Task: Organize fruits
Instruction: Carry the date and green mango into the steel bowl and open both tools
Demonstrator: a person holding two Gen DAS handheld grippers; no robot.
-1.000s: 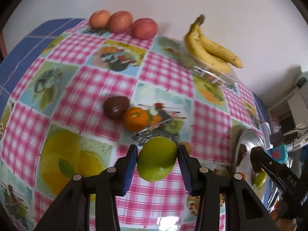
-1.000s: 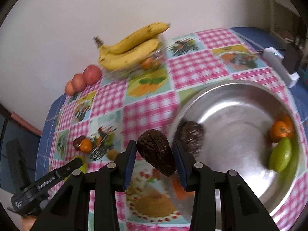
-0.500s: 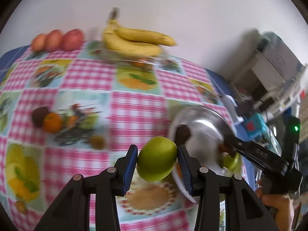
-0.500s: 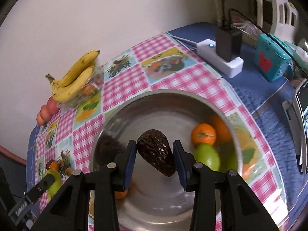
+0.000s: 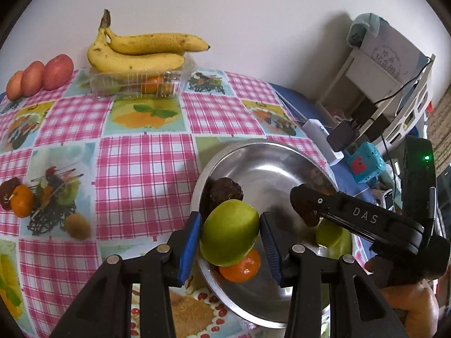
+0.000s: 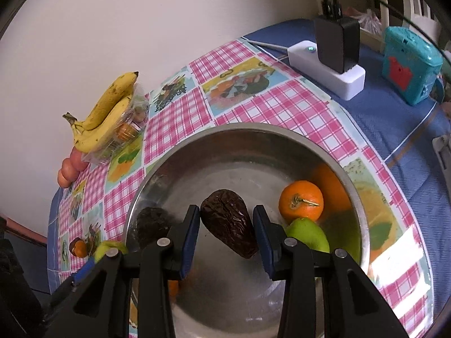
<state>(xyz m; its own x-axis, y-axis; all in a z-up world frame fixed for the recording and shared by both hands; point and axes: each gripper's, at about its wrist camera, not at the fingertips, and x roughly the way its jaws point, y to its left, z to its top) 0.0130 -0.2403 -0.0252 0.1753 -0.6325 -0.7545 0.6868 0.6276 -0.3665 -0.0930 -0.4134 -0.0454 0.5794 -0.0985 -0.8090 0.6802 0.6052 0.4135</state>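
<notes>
My left gripper (image 5: pixel 229 236) is shut on a green apple (image 5: pixel 229 232), held just above the near left rim of the steel bowl (image 5: pixel 253 148). My right gripper (image 6: pixel 227 225) is shut on a dark wrinkled avocado (image 6: pixel 228 224) and hangs over the middle of the steel bowl (image 6: pixel 282 129). In the bowl lie an orange (image 6: pixel 300 201), a green fruit (image 6: pixel 308 236) and another dark avocado (image 6: pixel 152 225). The left wrist view shows the right gripper (image 5: pixel 307 208) from the side, above the bowl, and a second orange (image 5: pixel 242 267) under the apple.
Bananas (image 5: pixel 135 53) rest on a clear plastic box (image 5: pixel 141 81) by the wall, with three red apples (image 5: pixel 39 74) to their left. An orange (image 5: pixel 21 204), a dark fruit (image 5: pixel 7 193) and a kiwi (image 5: pixel 76 225) lie on the checked cloth. A power strip (image 6: pixel 327 67) and a teal device (image 6: pixel 408 64) stand beyond the bowl.
The left gripper has carried the green apple to the right, from over the cloth to the bowl's rim. The right gripper has brought the avocado from the bowl's edge to over its middle.
</notes>
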